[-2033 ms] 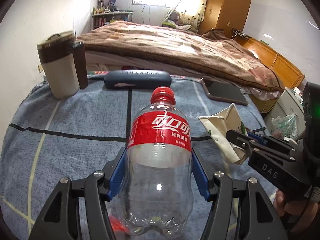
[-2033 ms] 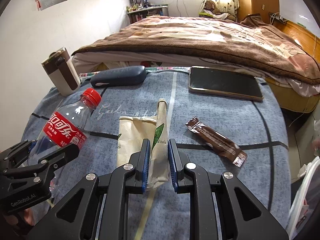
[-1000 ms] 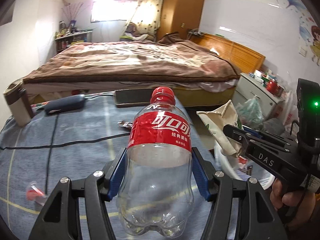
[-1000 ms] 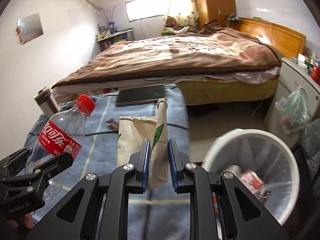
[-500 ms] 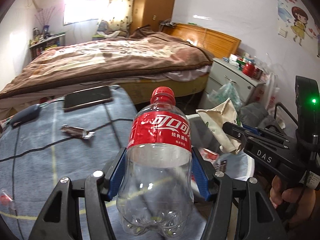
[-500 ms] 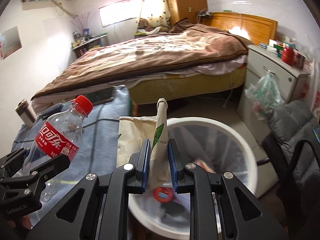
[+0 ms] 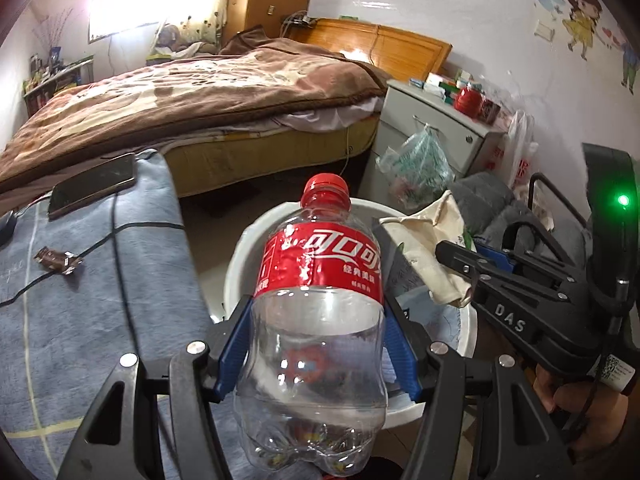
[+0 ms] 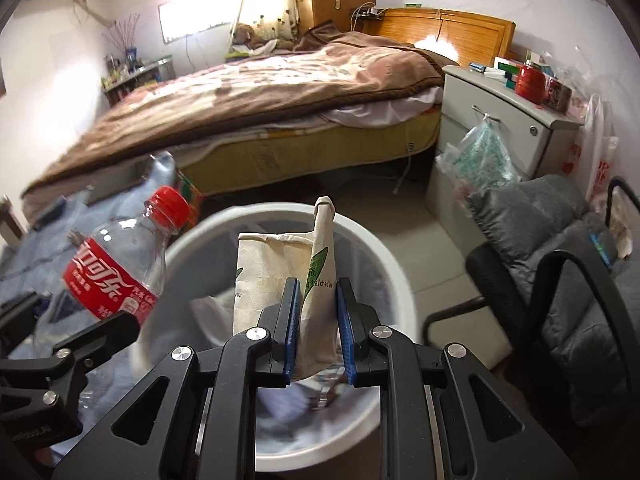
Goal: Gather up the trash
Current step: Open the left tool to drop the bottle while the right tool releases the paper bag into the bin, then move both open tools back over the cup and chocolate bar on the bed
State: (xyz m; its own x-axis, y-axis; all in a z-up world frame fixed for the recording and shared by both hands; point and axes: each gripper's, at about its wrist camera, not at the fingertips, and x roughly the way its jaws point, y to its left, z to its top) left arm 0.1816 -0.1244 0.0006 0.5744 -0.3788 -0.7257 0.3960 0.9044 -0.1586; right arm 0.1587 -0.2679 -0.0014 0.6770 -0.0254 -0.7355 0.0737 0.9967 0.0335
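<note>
Your left gripper (image 7: 318, 354) is pinching the empty cola bottle (image 7: 320, 312) above the white trash bin (image 8: 384, 256), your right gripper (image 8: 318, 330) is clamping a paper bag (image 8: 280, 276) over the same bin, wrapper (image 7: 56, 261) lying on the desk (image 7: 100, 320).

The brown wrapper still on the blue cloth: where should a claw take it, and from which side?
Grip the wrapper across its narrow middle, coming straight down from above. It lies flat on the cloth, long and thin, with crimped ends too flimsy to hold. Nothing touches it, so both long edges look free for the pads.
</note>
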